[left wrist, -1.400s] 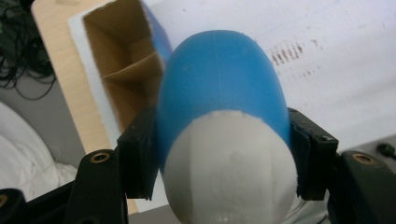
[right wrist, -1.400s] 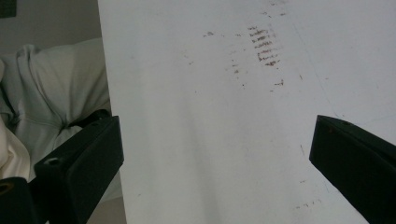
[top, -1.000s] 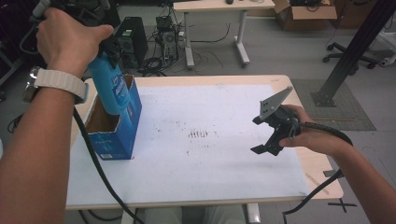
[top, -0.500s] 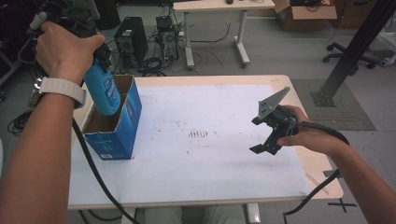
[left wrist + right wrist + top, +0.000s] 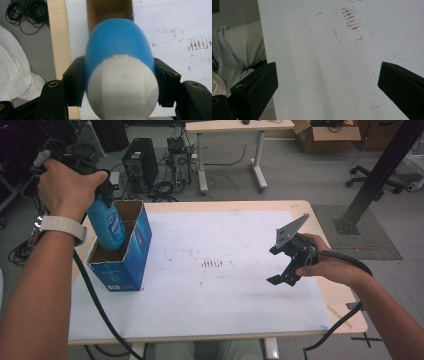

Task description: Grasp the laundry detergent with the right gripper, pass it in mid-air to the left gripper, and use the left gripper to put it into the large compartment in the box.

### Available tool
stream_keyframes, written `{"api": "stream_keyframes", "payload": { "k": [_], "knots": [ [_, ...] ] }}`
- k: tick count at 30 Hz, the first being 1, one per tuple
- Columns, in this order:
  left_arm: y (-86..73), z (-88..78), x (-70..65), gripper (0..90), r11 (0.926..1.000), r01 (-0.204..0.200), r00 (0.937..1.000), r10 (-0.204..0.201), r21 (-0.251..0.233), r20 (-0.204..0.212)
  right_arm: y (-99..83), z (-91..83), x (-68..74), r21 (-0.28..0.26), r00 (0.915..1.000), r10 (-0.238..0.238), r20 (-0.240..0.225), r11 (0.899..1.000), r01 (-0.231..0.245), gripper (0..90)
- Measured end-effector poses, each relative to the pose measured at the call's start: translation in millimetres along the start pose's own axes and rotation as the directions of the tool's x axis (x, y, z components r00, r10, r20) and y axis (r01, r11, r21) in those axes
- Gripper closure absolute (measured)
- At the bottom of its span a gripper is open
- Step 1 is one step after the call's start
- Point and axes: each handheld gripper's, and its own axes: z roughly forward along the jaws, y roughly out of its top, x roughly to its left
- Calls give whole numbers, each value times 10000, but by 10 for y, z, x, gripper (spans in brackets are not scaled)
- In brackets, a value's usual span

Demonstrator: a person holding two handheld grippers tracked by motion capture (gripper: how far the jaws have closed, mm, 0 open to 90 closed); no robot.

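Left gripper (image 5: pixel 102 187): my fingers (image 5: pixel 75 82) clamp blue bottle (image 5: pixel 107 225) just under its white cap (image 5: pixel 123 87), bottle upright, base partly inside open blue carton (image 5: pixel 127 255) at worktop (image 5: pixel 225 290) left edge.

Risks I judge:
- Bottle base catches carton rim, tips carton off near edge.
- Smooth rounded shoulder slips in fingers if I tilt.
- Release too high: bottle drops, carton topples.

Right gripper (image 5: pixel 290 257): fingers (image 5: pixel 253 87) spread wide, empty, hovering over bare worktop, well apart from carton; not bracing it.

Bare white table top (image 5: pixel 210 300) right of the open blue box (image 5: pixel 131 255)
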Motion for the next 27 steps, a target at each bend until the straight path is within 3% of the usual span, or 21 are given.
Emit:
{"api": "stream_keyframes", "payload": {
  "k": [13,27],
  "knots": [
    [-62,523,-51,376,9990,-399,9992,401,212,-87,-17,39,-4,84,9999,119,-39,9999,-119,30],
    [-144,942,-67,377,9986,-520,9986,521,137,-80,-29,30,1,158,9998,189,-62,9997,-188,31]
  ]
}}
